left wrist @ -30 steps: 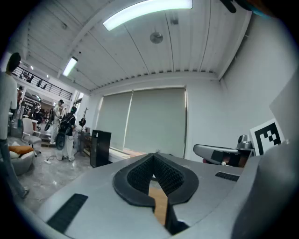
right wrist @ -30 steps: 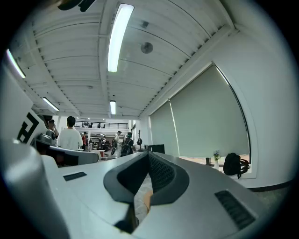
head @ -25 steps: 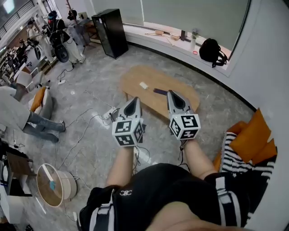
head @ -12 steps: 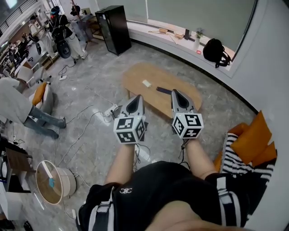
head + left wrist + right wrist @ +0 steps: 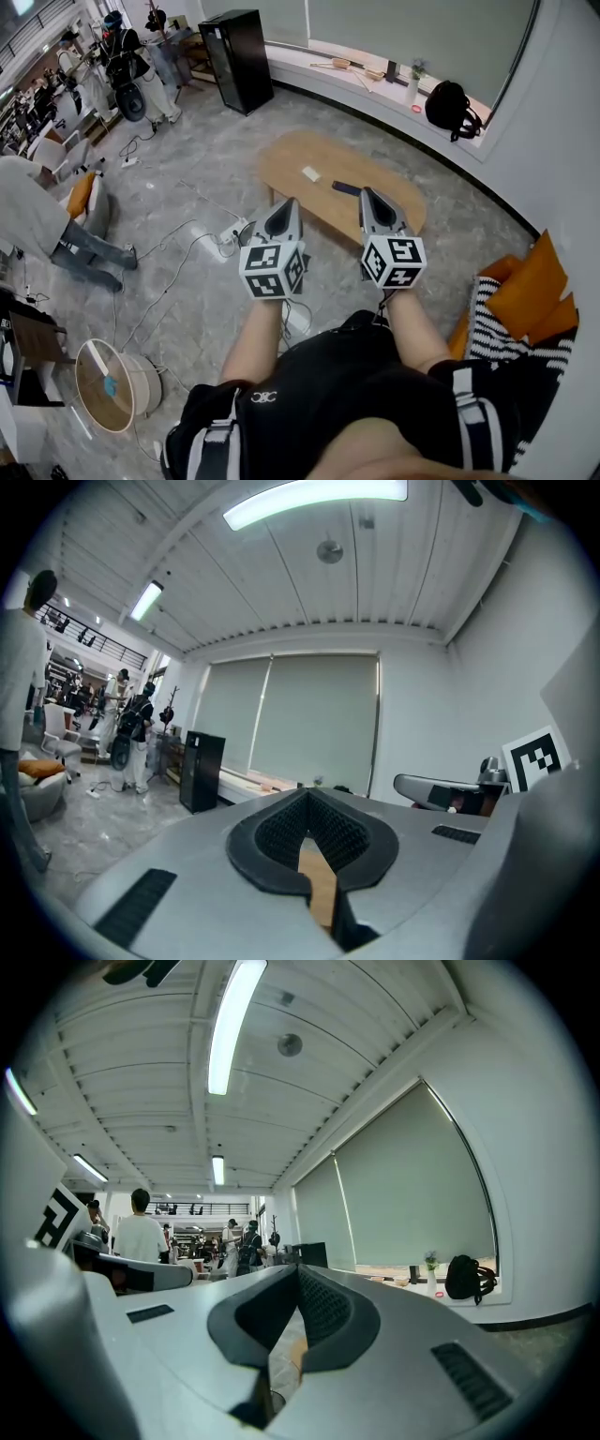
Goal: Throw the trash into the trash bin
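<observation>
A low oval wooden table [image 5: 286, 161] stands ahead of me with a small white scrap [image 5: 310, 173] and a dark flat object [image 5: 345, 188] on it. My left gripper [image 5: 287, 207] and right gripper [image 5: 368, 196] are held level side by side, short of the table's near edge. Both are shut and nothing is held between the jaws. The left gripper view shows its tips [image 5: 307, 791] meeting, and the right gripper's tips [image 5: 298, 1267] meet as well in its own view. A round white bin [image 5: 114, 384] stands on the floor at lower left, behind my left side.
Cables and a power strip [image 5: 228, 237] lie on the floor left of the table. A black cabinet [image 5: 240, 61] and a black backpack [image 5: 452, 105] on the window ledge stand beyond. Orange cushions [image 5: 530, 289] are at my right. A person [image 5: 37, 220] is at far left.
Both grippers have eased forward together toward the table and dropped slightly, staying shut and side by side.
</observation>
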The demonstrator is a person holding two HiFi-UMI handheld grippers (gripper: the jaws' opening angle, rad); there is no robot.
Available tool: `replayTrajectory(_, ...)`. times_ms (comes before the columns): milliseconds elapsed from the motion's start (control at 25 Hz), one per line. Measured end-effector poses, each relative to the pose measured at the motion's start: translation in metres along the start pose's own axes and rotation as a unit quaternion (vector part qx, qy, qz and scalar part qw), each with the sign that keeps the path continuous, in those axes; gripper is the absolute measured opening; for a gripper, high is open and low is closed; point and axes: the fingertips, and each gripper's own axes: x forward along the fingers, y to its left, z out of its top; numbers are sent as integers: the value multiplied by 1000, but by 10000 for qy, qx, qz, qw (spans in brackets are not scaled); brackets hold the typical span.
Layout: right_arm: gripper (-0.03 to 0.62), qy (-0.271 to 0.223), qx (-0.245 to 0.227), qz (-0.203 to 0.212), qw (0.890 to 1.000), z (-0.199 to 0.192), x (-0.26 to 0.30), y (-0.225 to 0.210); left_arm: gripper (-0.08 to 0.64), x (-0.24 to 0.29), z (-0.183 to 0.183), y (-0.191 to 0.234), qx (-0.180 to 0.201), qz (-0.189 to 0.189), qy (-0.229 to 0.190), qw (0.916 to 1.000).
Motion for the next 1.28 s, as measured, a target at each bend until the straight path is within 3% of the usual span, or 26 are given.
replayTrajectory(360, 11, -16, -33, -20, 10000, -6, 36, -1, 6, 22, -1, 25, 54, -1, 6, 10000)
replayTrajectory(600, 11, -72, -26, -22, 10000, -8, 84, -27, 6, 70, 4, 41, 142, 20, -2, 9999)
replayTrajectory(720, 11, -116, -53, -15, 9999, -5, 114, -45, 6, 106, 9, 47, 198, -1, 0, 9998)
replayTrajectory(880, 11, -252, -422, 66, 9988, 6, 156, -70, 5, 162, 20, 51, 257, -10, -26, 9997)
replayTrajectory(1280, 11, -299, -416, 335, 9981, 34, 287, -164, 6, 312, 66, 68, 241, 215, -249, 9992)
